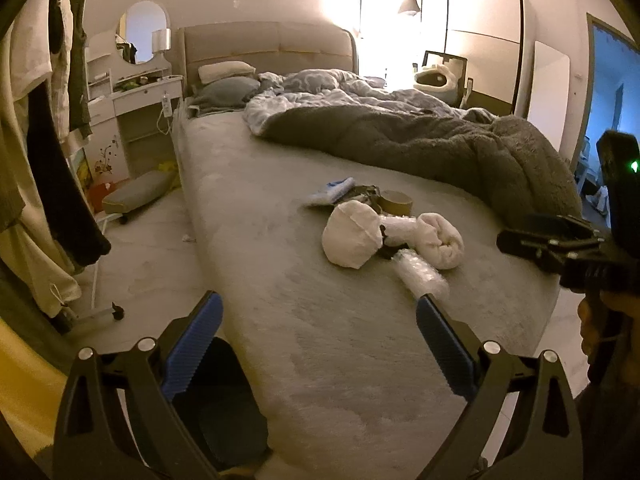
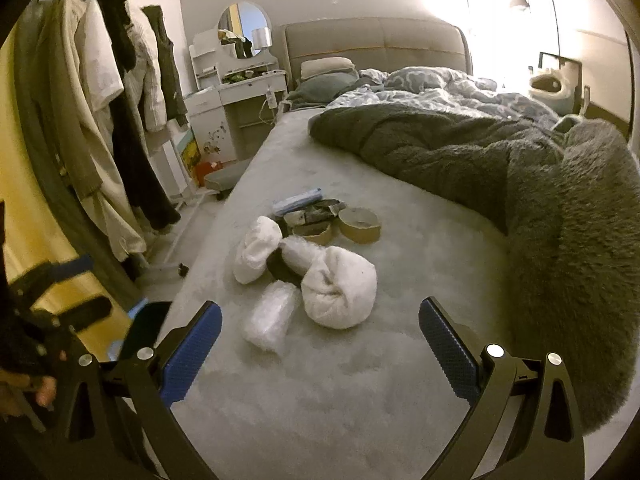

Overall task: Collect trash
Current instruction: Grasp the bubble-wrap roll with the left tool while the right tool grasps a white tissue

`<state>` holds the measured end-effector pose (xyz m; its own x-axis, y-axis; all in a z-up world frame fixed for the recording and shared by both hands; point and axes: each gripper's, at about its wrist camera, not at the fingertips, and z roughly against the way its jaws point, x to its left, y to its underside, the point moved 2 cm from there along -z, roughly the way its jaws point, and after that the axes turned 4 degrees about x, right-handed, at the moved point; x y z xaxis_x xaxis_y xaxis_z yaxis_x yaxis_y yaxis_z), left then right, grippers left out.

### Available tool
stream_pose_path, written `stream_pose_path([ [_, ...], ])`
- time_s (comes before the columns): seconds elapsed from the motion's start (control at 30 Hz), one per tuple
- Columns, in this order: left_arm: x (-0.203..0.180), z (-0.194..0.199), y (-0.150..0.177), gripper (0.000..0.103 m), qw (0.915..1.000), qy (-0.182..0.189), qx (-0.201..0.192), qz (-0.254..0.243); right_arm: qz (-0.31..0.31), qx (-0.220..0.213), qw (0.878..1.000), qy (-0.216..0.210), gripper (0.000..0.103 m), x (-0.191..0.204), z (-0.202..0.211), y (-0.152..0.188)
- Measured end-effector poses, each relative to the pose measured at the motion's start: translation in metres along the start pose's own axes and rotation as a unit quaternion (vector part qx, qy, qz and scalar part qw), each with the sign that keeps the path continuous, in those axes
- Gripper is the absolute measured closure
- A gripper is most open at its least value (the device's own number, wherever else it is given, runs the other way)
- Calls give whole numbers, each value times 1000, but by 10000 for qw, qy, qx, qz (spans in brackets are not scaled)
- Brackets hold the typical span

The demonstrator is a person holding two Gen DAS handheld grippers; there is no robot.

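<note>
On bed (image 2: 360,380), trash pile (image 2: 304,264) ahead of jaws, untouched

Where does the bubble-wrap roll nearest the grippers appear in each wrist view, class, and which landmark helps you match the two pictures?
Left wrist: the bubble-wrap roll lies right of centre, just above the right fingertip.
Right wrist: it lies left of centre, between the fingers.
Shared landmark: the round mirror on the dresser.
</note>
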<state>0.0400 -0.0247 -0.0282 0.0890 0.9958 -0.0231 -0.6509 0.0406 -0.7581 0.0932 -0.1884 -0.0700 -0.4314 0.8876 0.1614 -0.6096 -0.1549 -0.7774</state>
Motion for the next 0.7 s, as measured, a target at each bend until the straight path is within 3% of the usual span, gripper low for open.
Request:
stream_pose_path([
  [0.3, 3, -25, 0, 16, 9989, 180, 331, 263, 123, 310, 9992, -232, 23, -2, -18, -11],
  [0.7, -20, -46, -4, 18, 9973, 462, 471, 333, 672, 777, 9938, -418, 26, 6, -38, -17],
])
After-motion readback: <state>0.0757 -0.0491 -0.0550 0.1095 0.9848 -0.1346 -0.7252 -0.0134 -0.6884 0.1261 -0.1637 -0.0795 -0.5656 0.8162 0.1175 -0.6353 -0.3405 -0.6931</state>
